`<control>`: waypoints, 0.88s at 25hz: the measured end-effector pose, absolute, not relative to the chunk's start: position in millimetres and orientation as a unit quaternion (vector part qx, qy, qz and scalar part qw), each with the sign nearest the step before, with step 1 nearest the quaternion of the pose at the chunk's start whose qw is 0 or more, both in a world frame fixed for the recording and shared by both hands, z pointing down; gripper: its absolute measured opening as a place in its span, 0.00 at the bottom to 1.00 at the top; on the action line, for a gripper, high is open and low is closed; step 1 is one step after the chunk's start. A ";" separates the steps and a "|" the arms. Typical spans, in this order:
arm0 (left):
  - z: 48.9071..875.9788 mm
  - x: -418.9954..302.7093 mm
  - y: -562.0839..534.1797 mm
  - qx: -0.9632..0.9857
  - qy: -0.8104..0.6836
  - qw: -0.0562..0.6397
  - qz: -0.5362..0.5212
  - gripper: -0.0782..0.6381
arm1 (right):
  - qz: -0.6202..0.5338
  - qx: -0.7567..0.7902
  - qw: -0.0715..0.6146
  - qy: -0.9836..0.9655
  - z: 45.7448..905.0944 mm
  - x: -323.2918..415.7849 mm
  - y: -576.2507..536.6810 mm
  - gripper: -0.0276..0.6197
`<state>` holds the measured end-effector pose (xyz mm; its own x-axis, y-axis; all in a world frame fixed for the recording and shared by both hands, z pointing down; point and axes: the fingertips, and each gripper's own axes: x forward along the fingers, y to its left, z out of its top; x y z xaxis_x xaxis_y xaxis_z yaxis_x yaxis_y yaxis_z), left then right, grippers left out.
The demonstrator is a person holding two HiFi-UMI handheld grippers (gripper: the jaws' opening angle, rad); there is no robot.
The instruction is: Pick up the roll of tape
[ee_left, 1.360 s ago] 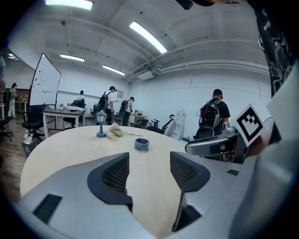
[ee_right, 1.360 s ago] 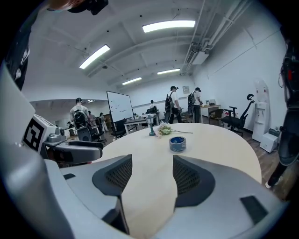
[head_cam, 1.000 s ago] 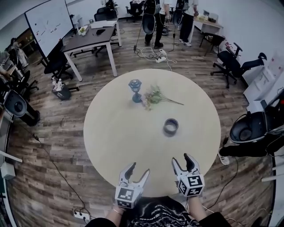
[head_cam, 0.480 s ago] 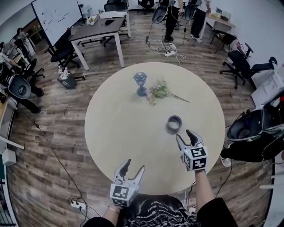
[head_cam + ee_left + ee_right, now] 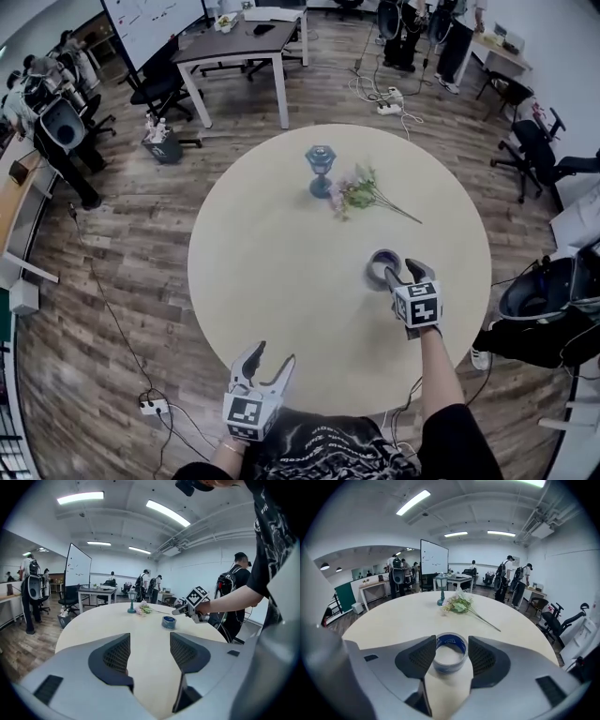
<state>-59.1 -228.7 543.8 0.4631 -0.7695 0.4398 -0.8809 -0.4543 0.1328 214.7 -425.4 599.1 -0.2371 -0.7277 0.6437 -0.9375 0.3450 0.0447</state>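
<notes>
The roll of tape (image 5: 379, 265) is grey-blue and lies flat on the round beige table (image 5: 272, 272), right of the middle. My right gripper (image 5: 403, 273) has come down on it from the near side. In the right gripper view the tape (image 5: 450, 662) sits between the two fingertips of the right gripper (image 5: 451, 646); the jaws stand a little wider than the roll and I see no pad pressing on it. My left gripper (image 5: 265, 360) hangs open and empty over the table's near edge. In the left gripper view (image 5: 150, 651), the tape (image 5: 168, 622) and the right gripper (image 5: 177, 612) are ahead to the right.
A small blue lantern (image 5: 321, 169) and a sprig of flowers (image 5: 367, 197) lie at the far side of the table. A black chair (image 5: 548, 300) stands close to the table's right edge. Desks, chairs, cables and people fill the room beyond.
My right gripper has travelled from the near edge forward across the table to the tape, and its jaws now flank the roll. The left gripper stays near the front edge.
</notes>
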 end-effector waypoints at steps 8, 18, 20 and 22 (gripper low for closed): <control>547.2 -64.8 -238.3 0.820 -0.512 0.189 0.172 0.51 | 0.230 0.533 0.336 -0.742 649.9 229.9 -460.7 0.39; 553.4 -61.1 -245.1 0.818 -0.511 0.196 0.177 0.51 | 0.272 0.520 0.361 -0.725 674.8 233.7 -467.6 0.28; 553.6 -62.6 -244.9 0.816 -0.513 0.197 0.178 0.51 | 0.276 0.523 0.357 -0.723 676.6 233.3 -467.9 0.23; 553.1 -63.6 -245.2 0.815 -0.515 0.197 0.178 0.51 | 0.281 0.530 0.351 -0.719 676.8 234.2 -469.6 0.19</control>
